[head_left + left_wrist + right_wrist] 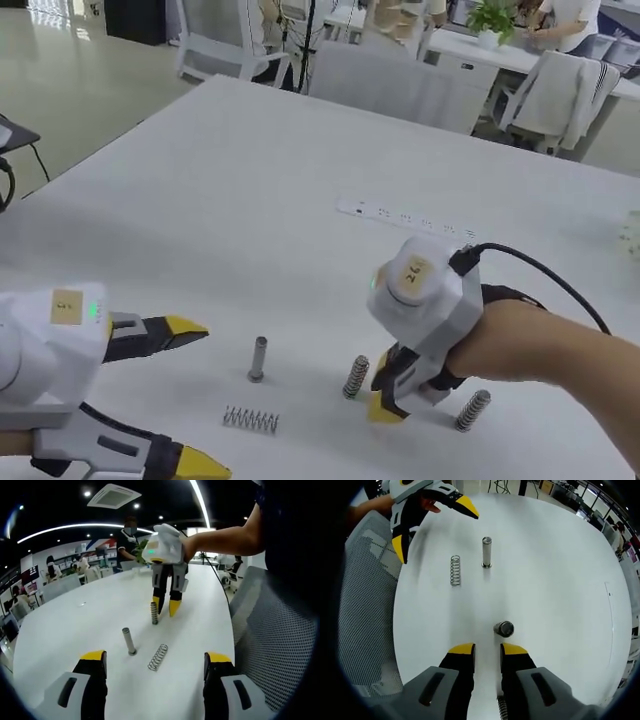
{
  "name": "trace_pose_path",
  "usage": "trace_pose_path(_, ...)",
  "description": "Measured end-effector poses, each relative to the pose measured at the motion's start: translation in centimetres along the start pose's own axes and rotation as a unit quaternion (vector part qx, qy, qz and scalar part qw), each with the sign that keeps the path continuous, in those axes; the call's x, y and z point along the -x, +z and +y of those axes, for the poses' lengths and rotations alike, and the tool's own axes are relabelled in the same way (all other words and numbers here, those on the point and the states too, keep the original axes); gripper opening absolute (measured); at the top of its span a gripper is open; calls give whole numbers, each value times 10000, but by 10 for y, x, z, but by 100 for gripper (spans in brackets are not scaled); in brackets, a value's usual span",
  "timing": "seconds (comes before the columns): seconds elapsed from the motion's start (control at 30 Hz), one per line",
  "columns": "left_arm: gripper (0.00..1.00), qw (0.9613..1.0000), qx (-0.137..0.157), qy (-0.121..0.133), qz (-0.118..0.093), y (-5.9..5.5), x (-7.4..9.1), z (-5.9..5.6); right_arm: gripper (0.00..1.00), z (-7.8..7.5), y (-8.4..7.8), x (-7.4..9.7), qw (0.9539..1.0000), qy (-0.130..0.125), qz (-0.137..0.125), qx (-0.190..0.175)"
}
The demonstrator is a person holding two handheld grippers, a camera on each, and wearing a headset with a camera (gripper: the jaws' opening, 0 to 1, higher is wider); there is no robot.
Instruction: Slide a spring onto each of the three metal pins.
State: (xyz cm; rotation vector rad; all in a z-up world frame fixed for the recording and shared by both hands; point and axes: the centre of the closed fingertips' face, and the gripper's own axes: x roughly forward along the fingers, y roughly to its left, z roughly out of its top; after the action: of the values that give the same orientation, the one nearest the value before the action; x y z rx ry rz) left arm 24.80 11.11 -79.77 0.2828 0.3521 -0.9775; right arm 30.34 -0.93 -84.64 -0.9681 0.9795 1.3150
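Assembly at the stage of the third pin. Of the 3 pins standing toward the near edge of the worktop [300, 170], 2 already carry springs: sprung pin A [356, 376] and sprung pin B [473, 410]. The bare pin [258, 360] stands upright to their left. The loose spring [250, 419] lies flat between the bare pin and the near edge, beside it but not touching.

The left gripper [195, 395] is held low and empty, jaws spread wide, with the loose spring just ahead of the gap between them. The wide spread probably prepares a grasp across the coil. The right gripper [388, 405] points down at the worktop between the 2 sprung pins. Its jaws are narrow with nothing between them, the tips just beside sprung pin A, so it probably takes no part in the pickup.
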Motion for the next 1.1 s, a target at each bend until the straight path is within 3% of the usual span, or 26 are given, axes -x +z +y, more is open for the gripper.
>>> trace_pose_path(0.43,74,10000,1,23,12,-1,2,0,18,23,8,-4,9999,118,-87,57)
trace_pose_path(0.77,73,10000,-15,55,-2,2,4,-2,18,42,28,-5,9993,223,-225,201)
trace_pose_path(1.1,72,10000,-13,77,44,-1,8,-3,18,50,48,-10,9983,264,-279,444)
